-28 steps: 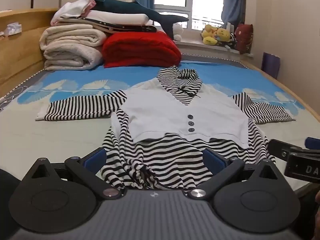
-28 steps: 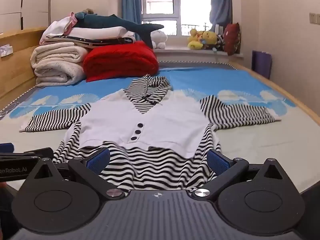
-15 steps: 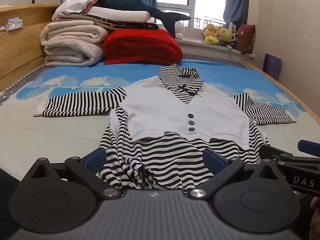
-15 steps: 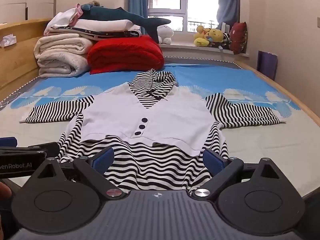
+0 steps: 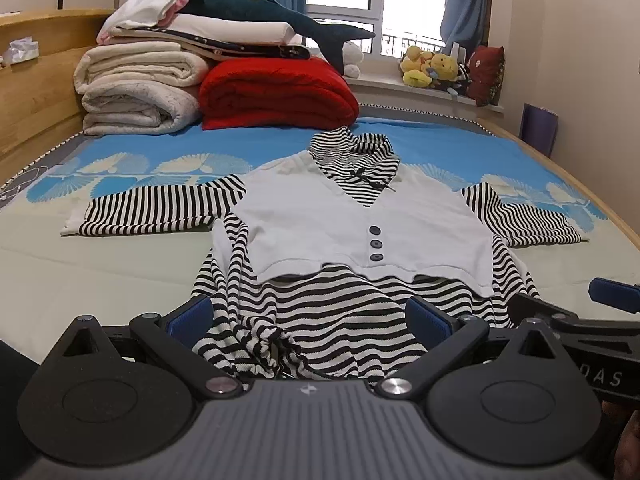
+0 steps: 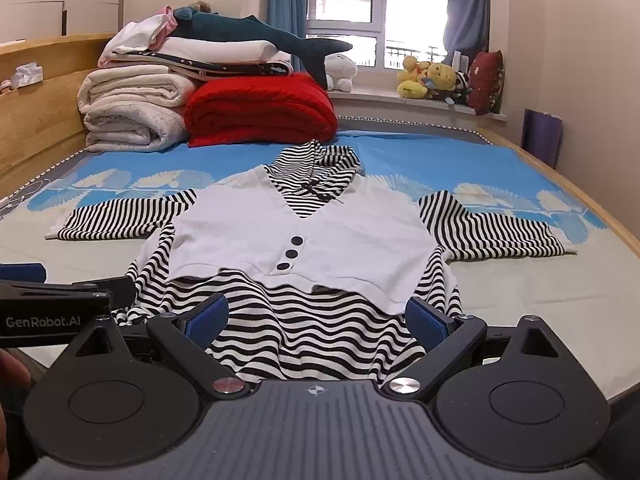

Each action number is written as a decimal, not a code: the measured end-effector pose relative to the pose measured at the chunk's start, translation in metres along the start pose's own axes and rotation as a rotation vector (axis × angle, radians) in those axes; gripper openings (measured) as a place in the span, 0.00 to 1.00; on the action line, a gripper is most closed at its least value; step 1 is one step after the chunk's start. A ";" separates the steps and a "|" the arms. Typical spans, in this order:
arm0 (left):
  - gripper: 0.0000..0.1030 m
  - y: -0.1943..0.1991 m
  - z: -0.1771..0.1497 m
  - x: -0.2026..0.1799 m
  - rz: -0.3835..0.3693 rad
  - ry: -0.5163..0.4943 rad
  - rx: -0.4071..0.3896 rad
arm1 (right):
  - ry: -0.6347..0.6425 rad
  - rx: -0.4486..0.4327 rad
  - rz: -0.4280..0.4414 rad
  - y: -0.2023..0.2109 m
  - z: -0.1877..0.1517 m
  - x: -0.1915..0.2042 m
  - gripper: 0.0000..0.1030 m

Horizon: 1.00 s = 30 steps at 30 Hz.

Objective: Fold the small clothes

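Black-and-white striped knit cloth dress [image 5: 344, 320] with smooth white vest front; matt black plastic left gripper [image 5: 308, 320]; wooden bed frame [image 5: 36, 92].

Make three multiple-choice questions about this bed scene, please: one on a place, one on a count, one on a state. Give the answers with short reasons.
1. Where does the folded red blanket lie?
A. beyond the collar of the garment, beside the cream quilts
B. on the window sill
C. under the garment

2. How many dark round buttons does the white vest panel carry?
A. one
B. three
C. five

3. How do the two grippers stand?
A. both open and empty
B. both shut on a sleeve
C. left open, right shut on the hem

Answers:
1 A: the folded red blanket sits at the far end of the bed, past the black-and-white striped garment with white vest front, next to the rolled cream quilts.
2 B: three dark round buttons stand in a row.
3 A: the left gripper and right gripper have blue pads wide apart, nothing pinched.
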<state>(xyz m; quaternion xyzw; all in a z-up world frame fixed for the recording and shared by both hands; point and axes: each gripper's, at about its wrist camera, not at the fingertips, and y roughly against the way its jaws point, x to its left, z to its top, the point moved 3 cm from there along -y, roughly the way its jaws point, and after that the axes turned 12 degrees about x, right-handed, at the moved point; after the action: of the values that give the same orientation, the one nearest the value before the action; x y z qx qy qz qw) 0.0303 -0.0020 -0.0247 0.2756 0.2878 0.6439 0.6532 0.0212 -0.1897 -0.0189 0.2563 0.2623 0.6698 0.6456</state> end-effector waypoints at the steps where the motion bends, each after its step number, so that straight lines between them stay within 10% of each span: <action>1: 0.99 0.000 0.000 0.000 0.001 -0.001 0.001 | -0.001 -0.001 -0.002 0.000 -0.001 0.000 0.93; 30: 0.99 -0.003 0.002 -0.002 0.003 -0.014 0.008 | -0.011 0.007 -0.005 -0.007 -0.003 0.000 0.85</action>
<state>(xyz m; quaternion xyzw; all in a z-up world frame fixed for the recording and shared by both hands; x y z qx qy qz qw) 0.0338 -0.0039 -0.0254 0.2833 0.2854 0.6416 0.6532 0.0244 -0.1895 -0.0254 0.2615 0.2618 0.6660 0.6477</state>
